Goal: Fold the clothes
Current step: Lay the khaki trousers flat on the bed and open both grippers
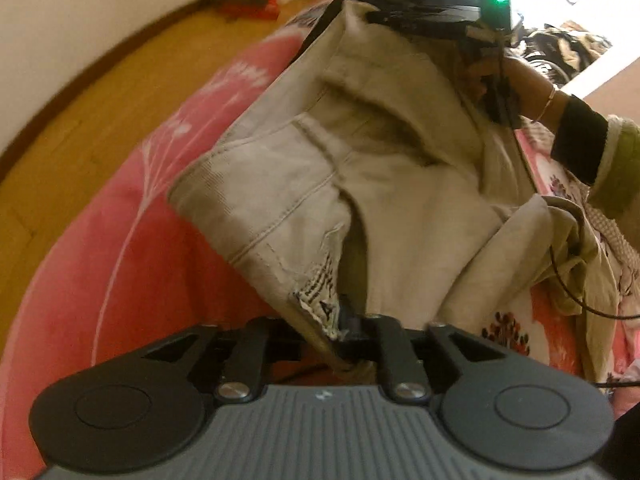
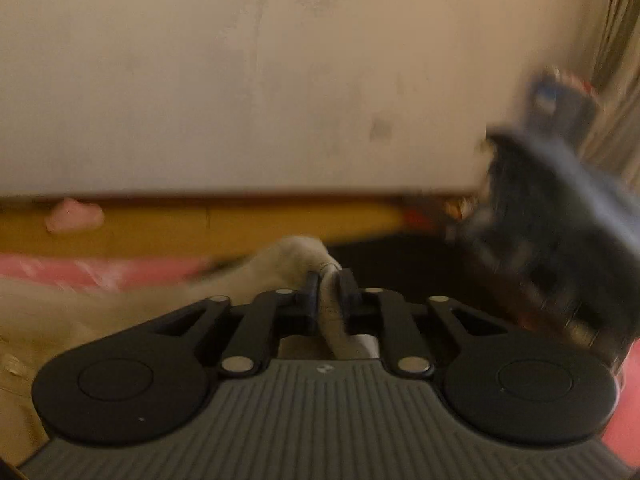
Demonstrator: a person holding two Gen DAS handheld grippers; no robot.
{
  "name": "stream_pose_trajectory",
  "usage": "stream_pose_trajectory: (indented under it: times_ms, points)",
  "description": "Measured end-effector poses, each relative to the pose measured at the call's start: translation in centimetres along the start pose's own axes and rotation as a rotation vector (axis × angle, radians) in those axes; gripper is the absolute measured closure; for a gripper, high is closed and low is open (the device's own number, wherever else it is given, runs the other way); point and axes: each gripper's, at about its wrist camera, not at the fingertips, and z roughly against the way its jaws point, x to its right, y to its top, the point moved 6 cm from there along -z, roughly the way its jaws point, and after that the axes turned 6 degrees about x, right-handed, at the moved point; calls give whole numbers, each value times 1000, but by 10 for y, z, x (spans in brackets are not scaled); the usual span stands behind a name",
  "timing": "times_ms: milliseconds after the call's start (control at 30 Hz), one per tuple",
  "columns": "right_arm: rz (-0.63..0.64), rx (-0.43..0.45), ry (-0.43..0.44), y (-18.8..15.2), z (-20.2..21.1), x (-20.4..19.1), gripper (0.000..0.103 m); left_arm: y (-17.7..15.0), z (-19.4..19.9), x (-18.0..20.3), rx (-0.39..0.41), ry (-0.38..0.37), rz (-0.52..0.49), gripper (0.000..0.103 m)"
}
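Note:
A pair of beige trousers (image 1: 380, 168) hangs stretched in the air above a pink bedsheet (image 1: 120, 260). In the left wrist view my left gripper (image 1: 340, 330) is shut on the trousers' edge beside a printed label. At the top of that view my right gripper (image 1: 376, 16), with a green light on its body, pinches the far end of the cloth. In the blurred right wrist view the right gripper (image 2: 328, 286) is shut on a bunched fold of the beige trousers (image 2: 296, 256).
A person's hand (image 1: 524, 80) with a bangle and dark sleeve holds the right gripper. A black cable (image 1: 568, 292) trails over the cloth. Wooden floor (image 1: 100, 100) and a white wall lie beyond the bed. A red object (image 1: 256, 4) lies on the floor. A blurred dark device (image 2: 552, 232) is at right.

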Motion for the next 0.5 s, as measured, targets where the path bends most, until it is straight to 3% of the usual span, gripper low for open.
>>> stream_pose_trajectory:
  times_ms: [67, 133, 167, 267, 300, 400, 467, 500]
  points:
    - [-63, -12, 10, -1, 4, 13, 83, 5, 9, -3, 5, 12, 0, 63]
    - [-152, 2, 12, 9, 22, 28, 49, 9, 17, -7, 9, 25, 1, 52]
    - [-190, 23, -2, 16, 35, 34, 43, 12, 21, -9, 12, 31, 1, 51]
    - [-278, 146, 24, 28, 92, 35, 41, 19, 34, -14, 20, 49, -1, 51]
    - [-303, 159, 70, 31, 107, 28, 41, 24, 39, -18, 30, 57, -14, 51]
    - [-304, 114, 300, 24, 127, -17, 41, 35, 43, -30, 71, 96, -58, 51]
    - [-247, 57, 463, 12, 128, -67, 42, 43, 34, -29, 77, 86, -113, 51]
    - [-189, 25, 504, 4, 124, -91, 42, 46, 30, -28, 78, 82, -144, 51]
